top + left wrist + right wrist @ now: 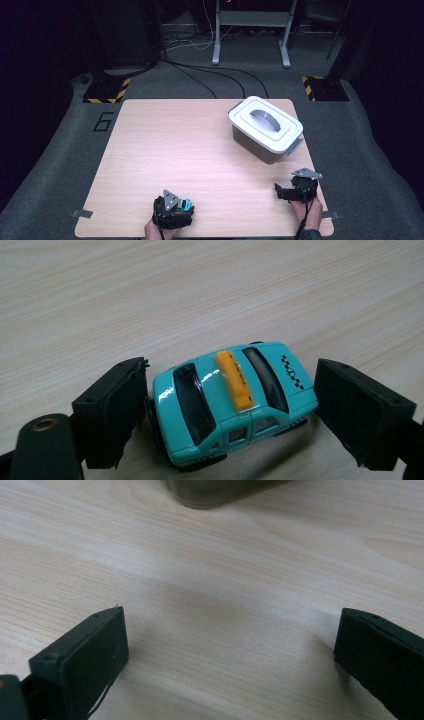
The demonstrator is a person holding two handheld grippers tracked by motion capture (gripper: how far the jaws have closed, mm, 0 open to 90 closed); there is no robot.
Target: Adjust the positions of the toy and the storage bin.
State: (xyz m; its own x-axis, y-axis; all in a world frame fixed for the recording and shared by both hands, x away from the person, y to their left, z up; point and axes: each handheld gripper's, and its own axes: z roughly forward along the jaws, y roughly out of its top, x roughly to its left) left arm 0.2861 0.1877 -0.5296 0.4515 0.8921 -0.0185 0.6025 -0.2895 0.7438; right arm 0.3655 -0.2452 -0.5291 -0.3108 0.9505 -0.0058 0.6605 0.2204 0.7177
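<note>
I have the left gripper (227, 405) down over the toy taxi (232, 400), a teal car with a yellow roof sign that sits on the desk (175, 145) near its near edge, left of centre. In the left gripper view the car lies crosswise between the jaws: the left pad seems to touch its end, while the right pad stands just beside the other end with a thin gap, so I judge the jaws are around the car but not yet clamped on it. The step in hand, as I read it, is the grasp itself. The next move calls for me to close until both pads press on the car, keeping it square so it does not swivel or roll on its wheels, and only then lift. The right gripper (230, 650) rests at the near right of the desk with its jaws apart and nothing between them. The lidded grey bin (266, 129) stands on the far right, well apart from the car; it looks the likely place to take it.
</note>
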